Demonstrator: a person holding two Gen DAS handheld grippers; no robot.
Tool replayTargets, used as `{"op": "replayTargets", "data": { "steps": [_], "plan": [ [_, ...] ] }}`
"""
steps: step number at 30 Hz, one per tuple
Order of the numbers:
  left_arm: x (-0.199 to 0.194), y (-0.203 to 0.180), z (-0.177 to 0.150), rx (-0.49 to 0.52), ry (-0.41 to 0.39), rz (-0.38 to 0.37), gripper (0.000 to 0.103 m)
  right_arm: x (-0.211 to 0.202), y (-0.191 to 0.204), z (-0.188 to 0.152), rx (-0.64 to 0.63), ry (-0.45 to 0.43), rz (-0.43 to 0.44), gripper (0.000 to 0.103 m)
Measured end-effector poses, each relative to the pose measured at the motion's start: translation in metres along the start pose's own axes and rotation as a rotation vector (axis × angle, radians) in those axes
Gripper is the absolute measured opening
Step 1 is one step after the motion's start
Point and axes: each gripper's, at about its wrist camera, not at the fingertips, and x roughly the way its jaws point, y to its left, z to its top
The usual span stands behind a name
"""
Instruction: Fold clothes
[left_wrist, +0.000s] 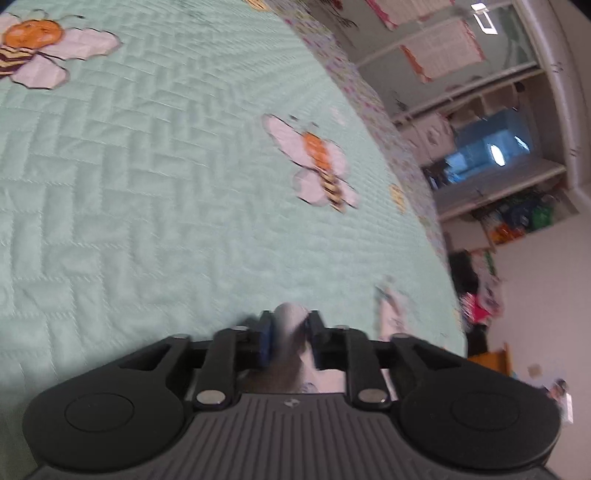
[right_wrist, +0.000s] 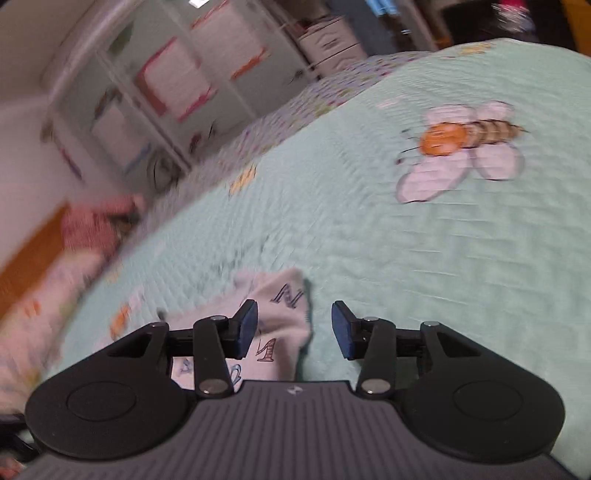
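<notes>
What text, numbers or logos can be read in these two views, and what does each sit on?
"N": printed on the white letter-patterned cloth under the right hand-held gripper.
"1": lower on the same cloth; its other printed characters are too blurred to read.
Small emblem on the ribbed grey gripper body: a logo, no legible letters.
Left wrist view: the left hand-held gripper pinches pale fabric; nothing is readable there.
Shelf boxes behind the mint-green quilted bedspread: too blurred to read.

Left hand-held gripper (left_wrist: 289, 334) clamps pale garment (left_wrist: 291, 321) over bee-print quilt (left_wrist: 166, 184).
</notes>
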Motion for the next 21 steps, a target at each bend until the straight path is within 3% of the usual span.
{"op": "replayTargets", "data": {
  "steps": [6,13,17,21],
  "plan": [
    [-0.028,-0.002,-0.009,0.041,-0.111,0.004,0.054,-0.041,0.004,-0.032,-0.043,0.047,0.031,0.048],
    [-0.063,0.002,-0.05,-0.011,-0.1,-0.032,0.057,-0.077,0.035,-0.066,-0.09,0.087,0.109,0.052],
    [-0.063,0.011,-0.064,-0.074,-0.108,-0.027,0.064,-0.088,0.064,-0.093,-0.122,0.148,0.18,0.054],
    [-0.059,0.011,-0.061,-0.055,-0.124,-0.001,0.064,-0.101,0.106,-0.121,-0.301,0.198,0.223,0.054]
  ]
}}
